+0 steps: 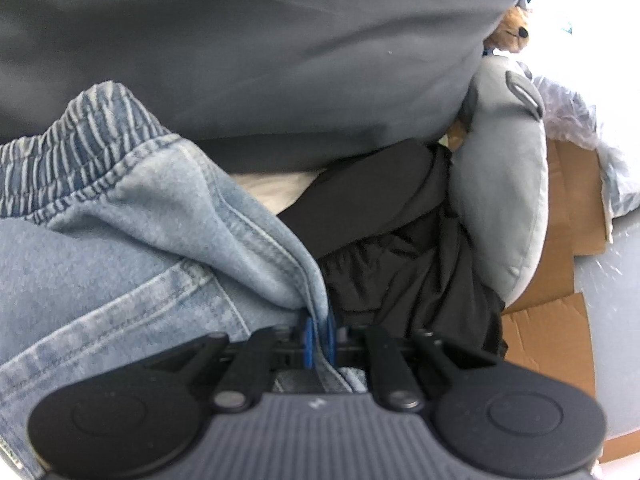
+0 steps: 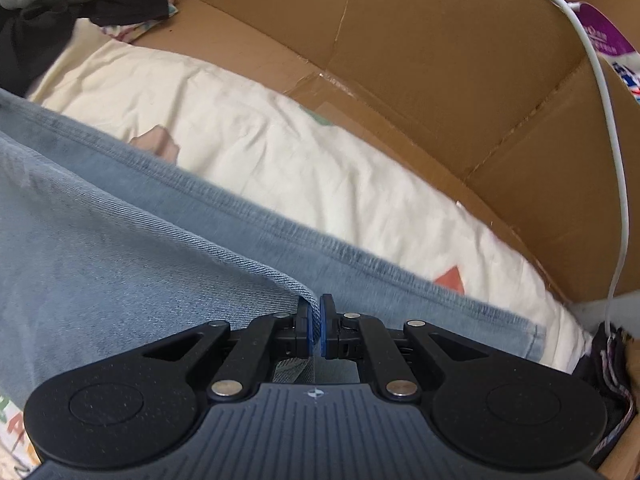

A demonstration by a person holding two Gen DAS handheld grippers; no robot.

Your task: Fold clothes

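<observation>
The left gripper (image 1: pixel 319 334) is pinching a folded edge of the light blue jeans (image 1: pixel 120 248) tight between its blue pads (image 1: pixel 308 336), near the stretchy waistband (image 1: pixel 60 152). The right gripper (image 2: pixel 315 330) is squeezing another edge of the jeans (image 2: pixel 120 248) between nearly closed fingers. The jeans are lying over a cream sheet (image 2: pixel 280 148) beside a cardboard box (image 2: pixel 440 60). Black clothes (image 1: pixel 400 248) and a grey pillow (image 1: pixel 508 200) are sitting next to them.

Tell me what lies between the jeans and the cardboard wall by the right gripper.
A cream sheet with coloured patches fills the stretch between the jeans and the cardboard, seen in the right wrist view.
</observation>
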